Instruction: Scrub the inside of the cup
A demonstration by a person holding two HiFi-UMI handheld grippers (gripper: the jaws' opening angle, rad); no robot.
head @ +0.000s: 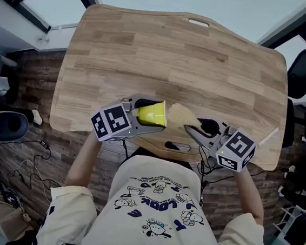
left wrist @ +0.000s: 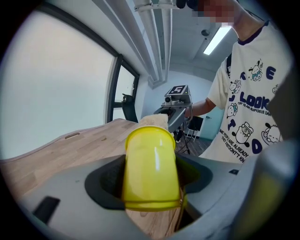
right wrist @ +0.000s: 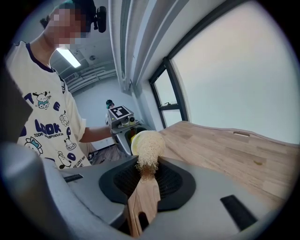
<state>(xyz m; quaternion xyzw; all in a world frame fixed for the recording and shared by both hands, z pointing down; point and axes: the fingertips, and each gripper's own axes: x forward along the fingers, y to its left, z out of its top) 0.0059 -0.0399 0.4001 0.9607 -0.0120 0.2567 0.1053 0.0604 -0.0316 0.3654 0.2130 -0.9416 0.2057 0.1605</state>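
Head view: left gripper point(head: 141, 114) clamps a smooth yellow cup point(head: 153, 114) lying sideways over the table's point(head: 176, 56) near edge, mouth apparently rightward. Right gripper point(head: 202, 131) is clenched on a wooden brush point(head: 182, 116), axes roughly aligned. Left gripper view: glossy, tapered cup wall. Right gripper view: pale frizzy bristles at the rim.

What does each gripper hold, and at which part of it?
Left gripper: the yellow plastic cup, jaws on its sides. Right gripper: the wooden brush with pale fibre head, by its flat handle.
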